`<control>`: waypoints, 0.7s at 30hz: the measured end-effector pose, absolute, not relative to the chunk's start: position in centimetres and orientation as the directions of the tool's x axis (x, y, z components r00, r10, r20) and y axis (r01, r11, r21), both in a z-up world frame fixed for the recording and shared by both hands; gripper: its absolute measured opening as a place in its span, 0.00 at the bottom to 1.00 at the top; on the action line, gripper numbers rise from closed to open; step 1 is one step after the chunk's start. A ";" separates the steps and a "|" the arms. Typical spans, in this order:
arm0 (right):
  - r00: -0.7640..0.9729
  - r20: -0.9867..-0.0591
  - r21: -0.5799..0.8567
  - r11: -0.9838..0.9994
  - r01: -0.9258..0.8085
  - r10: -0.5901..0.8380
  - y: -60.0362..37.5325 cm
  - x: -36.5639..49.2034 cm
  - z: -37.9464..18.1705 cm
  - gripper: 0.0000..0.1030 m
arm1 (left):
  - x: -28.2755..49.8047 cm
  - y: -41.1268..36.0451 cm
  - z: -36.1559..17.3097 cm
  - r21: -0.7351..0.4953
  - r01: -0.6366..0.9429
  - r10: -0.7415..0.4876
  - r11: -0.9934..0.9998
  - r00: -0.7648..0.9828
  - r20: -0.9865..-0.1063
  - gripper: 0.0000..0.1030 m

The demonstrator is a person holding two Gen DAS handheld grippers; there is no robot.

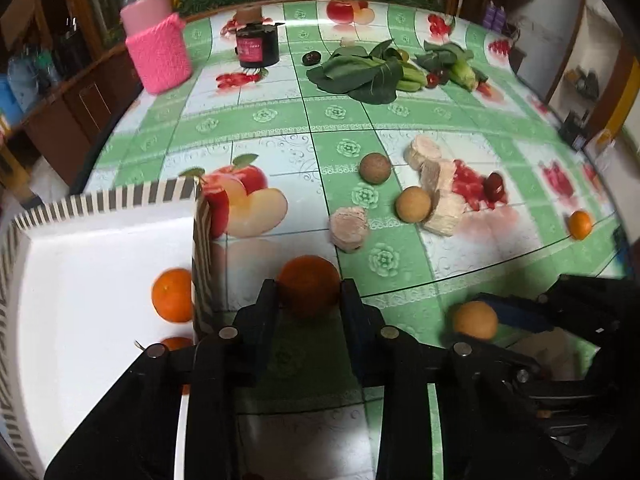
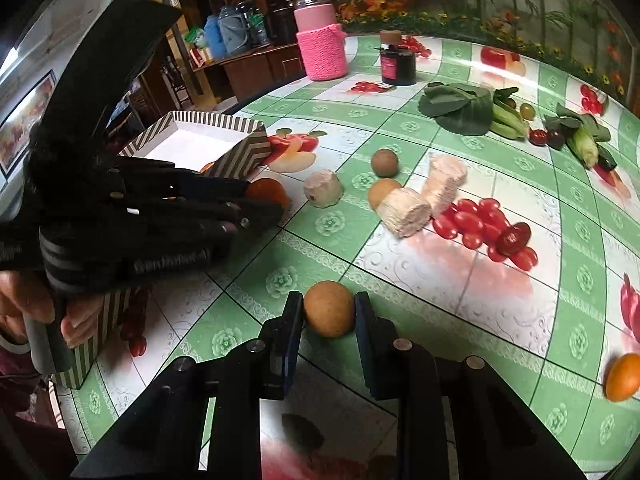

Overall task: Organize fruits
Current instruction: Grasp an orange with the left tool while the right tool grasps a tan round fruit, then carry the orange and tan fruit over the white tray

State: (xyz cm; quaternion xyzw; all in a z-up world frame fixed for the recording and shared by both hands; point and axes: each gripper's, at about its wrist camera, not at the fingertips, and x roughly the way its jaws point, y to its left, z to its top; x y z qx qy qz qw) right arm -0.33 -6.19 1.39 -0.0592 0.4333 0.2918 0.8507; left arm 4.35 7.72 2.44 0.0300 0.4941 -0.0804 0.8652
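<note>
My left gripper is shut on an orange that rests on the tablecloth just right of a striped box. Two more oranges lie inside the box against its near wall. My right gripper is shut on a tan round fruit low over the table. In the right wrist view the left gripper reaches in from the left with the orange beside the box. In the left wrist view the right gripper holds the tan fruit at lower right.
Two brown round fruits, several pale cut chunks, a dark red fruit and a lone orange lie mid-table. Leafy greens, a black jar and a pink-sleeved jar stand at the back.
</note>
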 end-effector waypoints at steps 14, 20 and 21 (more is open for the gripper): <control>0.488 -0.738 0.167 0.827 -0.537 0.466 -6.5 -2.1 3.8 0.25 | 0.1 9.0 5.9 -0.042 0.137 -0.116 0.990 0.593 -0.797 0.27; 0.487 -0.728 0.160 0.810 -0.564 0.483 -4.6 -2.7 4.8 0.25 | -1.1 10.6 6.5 -0.030 0.106 -0.089 0.994 0.612 -0.786 0.27; 0.487 -0.726 0.159 0.808 -0.568 0.485 -4.3 -2.8 4.9 0.25 | -1.2 10.9 6.6 -0.028 0.099 -0.083 0.995 0.615 -0.784 0.27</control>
